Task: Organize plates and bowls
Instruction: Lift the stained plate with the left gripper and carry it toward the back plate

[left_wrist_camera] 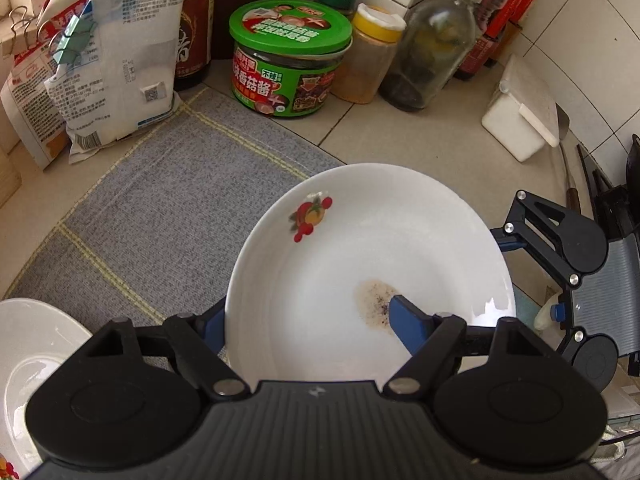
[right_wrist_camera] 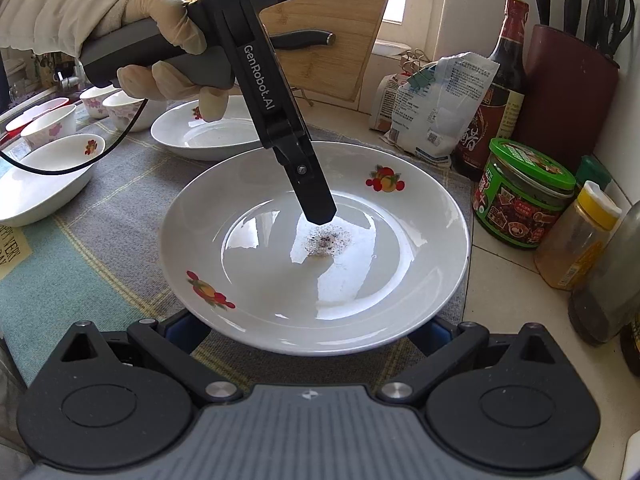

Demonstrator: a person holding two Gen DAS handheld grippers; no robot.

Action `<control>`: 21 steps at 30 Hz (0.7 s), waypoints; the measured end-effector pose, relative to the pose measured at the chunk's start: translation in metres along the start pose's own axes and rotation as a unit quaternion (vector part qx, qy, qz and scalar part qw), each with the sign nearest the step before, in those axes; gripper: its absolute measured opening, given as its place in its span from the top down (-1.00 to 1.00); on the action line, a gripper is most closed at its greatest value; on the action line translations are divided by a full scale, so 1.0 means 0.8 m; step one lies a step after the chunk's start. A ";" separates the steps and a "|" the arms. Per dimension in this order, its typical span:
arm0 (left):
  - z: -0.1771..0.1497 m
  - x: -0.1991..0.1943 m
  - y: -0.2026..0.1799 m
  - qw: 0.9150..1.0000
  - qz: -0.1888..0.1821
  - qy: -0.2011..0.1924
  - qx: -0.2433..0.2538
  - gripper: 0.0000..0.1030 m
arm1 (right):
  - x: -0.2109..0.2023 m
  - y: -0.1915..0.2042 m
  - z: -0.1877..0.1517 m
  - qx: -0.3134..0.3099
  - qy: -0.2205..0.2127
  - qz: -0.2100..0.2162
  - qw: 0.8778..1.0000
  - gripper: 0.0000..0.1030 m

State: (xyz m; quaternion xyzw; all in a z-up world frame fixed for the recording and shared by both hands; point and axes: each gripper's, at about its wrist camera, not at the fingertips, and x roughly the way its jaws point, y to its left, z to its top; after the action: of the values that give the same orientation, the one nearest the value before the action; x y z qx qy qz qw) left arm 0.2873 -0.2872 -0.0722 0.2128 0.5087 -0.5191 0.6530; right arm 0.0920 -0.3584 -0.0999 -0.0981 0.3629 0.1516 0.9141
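Note:
A white deep plate (left_wrist_camera: 360, 240) with fruit prints and a brown speckled stain in its middle hangs just above the grey mat (left_wrist_camera: 160, 208). My left gripper (left_wrist_camera: 308, 316) is shut on its rim: the blue pad (left_wrist_camera: 408, 320) lies inside the plate by the stain, and the other finger goes under the rim. In the right wrist view the same plate (right_wrist_camera: 280, 292) has that top finger (right_wrist_camera: 312, 184) reaching to its centre. My right gripper (right_wrist_camera: 308, 332) has both fingers spread wide under the near rim, with the tips hidden.
A second plate (right_wrist_camera: 200, 136), a white dish (right_wrist_camera: 48, 184) and small flowered bowls (right_wrist_camera: 52, 124) sit on the mat's far left. A green jar (right_wrist_camera: 524, 192), bottles, bags and a knife block (right_wrist_camera: 568, 92) line the wall. A white box (left_wrist_camera: 520, 120) stands on the tiles.

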 end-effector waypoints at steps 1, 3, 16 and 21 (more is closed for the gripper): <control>0.002 0.002 0.002 1.000 0.000 0.001 -0.001 -0.55 | 0.002 -0.002 0.000 0.001 0.001 0.001 1.000 -1.00; 0.005 0.007 0.004 1.000 0.001 0.002 -0.001 -0.55 | 0.007 -0.006 0.000 0.002 0.004 0.002 1.000 -1.00; 0.015 0.028 0.016 1.000 -0.001 0.009 -0.002 -0.55 | 0.023 -0.018 -0.001 0.011 0.016 0.005 1.000 -1.00; 0.016 0.031 0.017 1.000 0.000 0.010 0.000 -0.55 | 0.025 -0.021 -0.001 0.019 0.017 0.010 1.000 -1.00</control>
State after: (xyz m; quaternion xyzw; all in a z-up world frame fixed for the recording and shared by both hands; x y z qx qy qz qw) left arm 0.3036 -0.3036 -0.0924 0.2176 0.5157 -0.5169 0.6476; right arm 0.1112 -0.3699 -0.1131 -0.0802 0.3818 0.1520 0.9081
